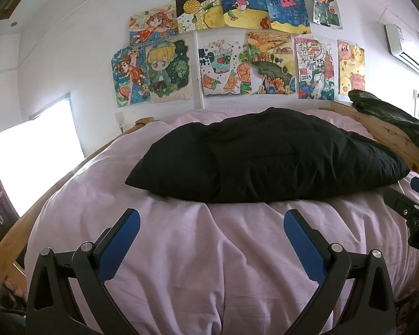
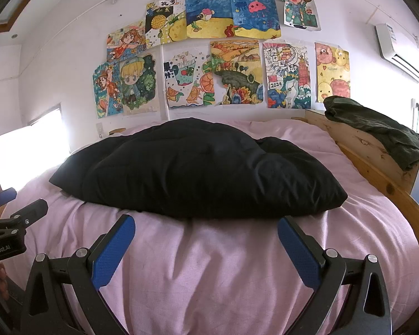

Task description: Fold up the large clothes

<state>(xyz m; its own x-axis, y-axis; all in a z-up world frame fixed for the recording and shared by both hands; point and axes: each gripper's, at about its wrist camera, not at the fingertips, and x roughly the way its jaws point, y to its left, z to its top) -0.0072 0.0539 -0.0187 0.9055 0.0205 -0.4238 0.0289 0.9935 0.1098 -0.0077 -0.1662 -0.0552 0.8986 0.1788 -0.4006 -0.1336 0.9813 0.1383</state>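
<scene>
A black padded garment (image 1: pixel 268 156) lies folded into a thick bundle across the middle of the pink bed cover (image 1: pixel 209 251); the right wrist view shows the same black garment (image 2: pixel 198 170) just beyond the fingers. My left gripper (image 1: pixel 211 220) hovers open over the pink cover, short of the bundle's near edge, holding nothing. My right gripper (image 2: pixel 206 227) is open too, its blue pads close to the garment's front edge, on the pink cover (image 2: pixel 209 273). The right gripper's side (image 1: pixel 413 209) shows at the left view's right edge, the left gripper's side (image 2: pixel 11 217) at the other view's left edge.
A wooden bed frame (image 2: pixel 377 153) runs along the right side with a dark green garment (image 2: pixel 377 128) draped over its end. Children's drawings (image 1: pixel 237 44) cover the far wall. An air conditioner (image 1: pixel 405 47) hangs at upper right, a bright window (image 1: pixel 33 162) at left.
</scene>
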